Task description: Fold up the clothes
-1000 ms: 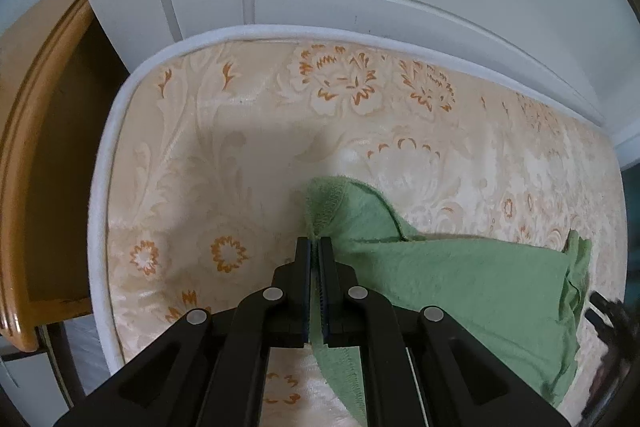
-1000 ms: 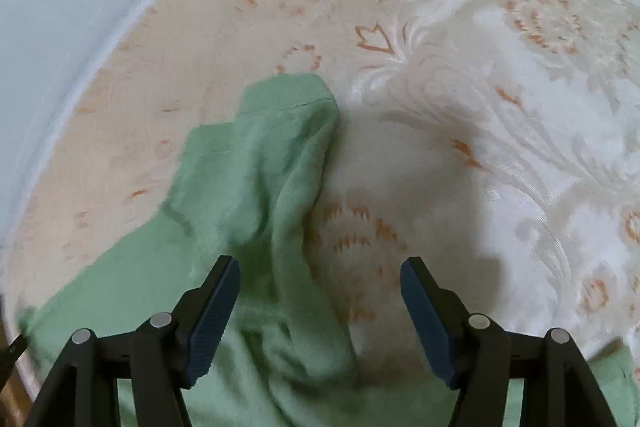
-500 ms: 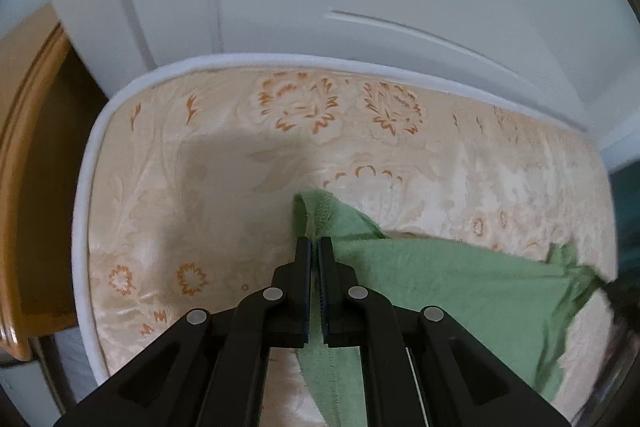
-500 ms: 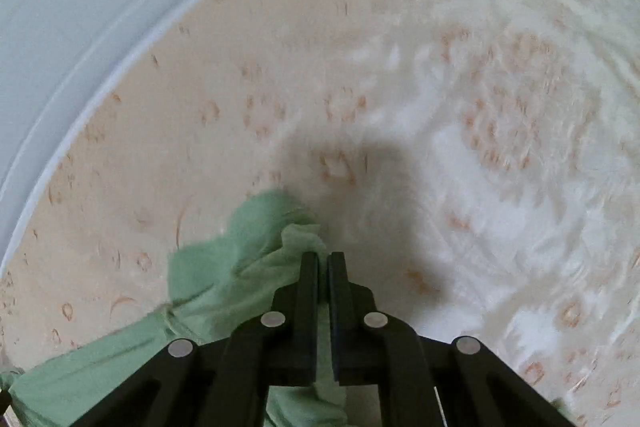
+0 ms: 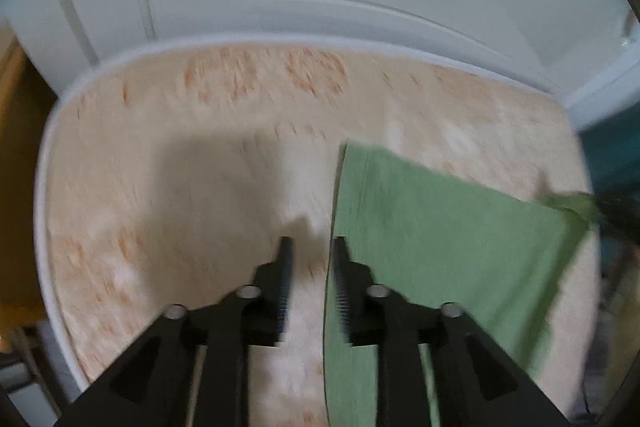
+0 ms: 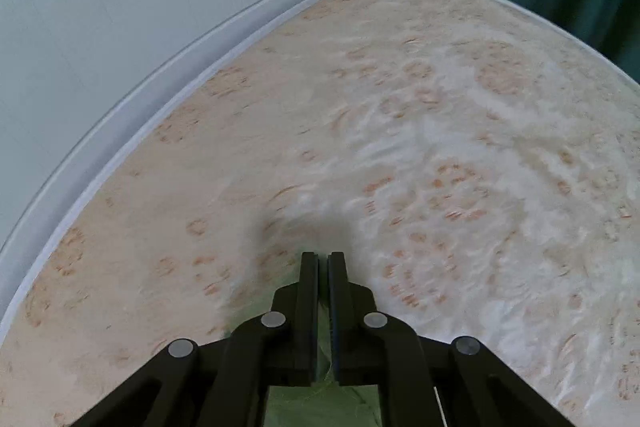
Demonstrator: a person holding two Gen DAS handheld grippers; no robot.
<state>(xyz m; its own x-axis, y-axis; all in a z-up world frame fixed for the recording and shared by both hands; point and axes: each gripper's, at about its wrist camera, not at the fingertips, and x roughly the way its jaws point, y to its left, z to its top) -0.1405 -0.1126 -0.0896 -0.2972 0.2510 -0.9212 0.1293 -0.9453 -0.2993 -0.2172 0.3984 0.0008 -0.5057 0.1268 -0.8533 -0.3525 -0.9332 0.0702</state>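
The left gripper [image 5: 310, 247], lower centre of frame, is opening, its right finger beside the green cotton garment [image 5: 440, 235] spread over the floral beige mattress [image 5: 160, 147], while the right gripper [image 6: 323, 259] stays pinched shut on the garment's fabric.

The green garment [image 5: 440, 239] is a soft, plain knit, spread out fairly flat and stretched into a sheet, with a straight hemmed edge running down its left side in the left wrist view. Its far right corner is pulled to a bunched point (too blurry for details). In the right wrist view only a sliver of it [image 6: 320, 399] shows, low down.
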